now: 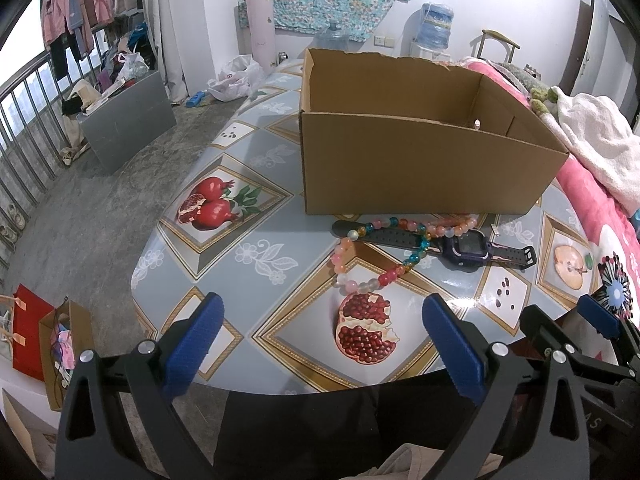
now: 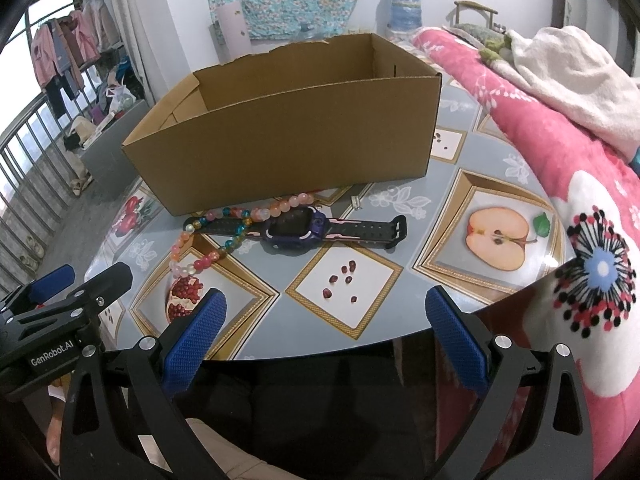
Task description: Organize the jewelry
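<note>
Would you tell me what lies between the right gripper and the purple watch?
Only bare tablecloth, printed with pomegranate seeds, lies between the right gripper and the watch, as the right wrist view shows.

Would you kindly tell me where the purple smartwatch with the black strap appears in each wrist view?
Left wrist view: the purple smartwatch with the black strap lies right of centre, beyond the open left gripper.
Right wrist view: it lies at centre, beyond the open right gripper.
Shared landmark: the open brown cardboard box directly behind it.

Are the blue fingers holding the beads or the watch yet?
No, nothing is held. Both the left gripper and right gripper are open, short of the bead necklace and watch.
</note>
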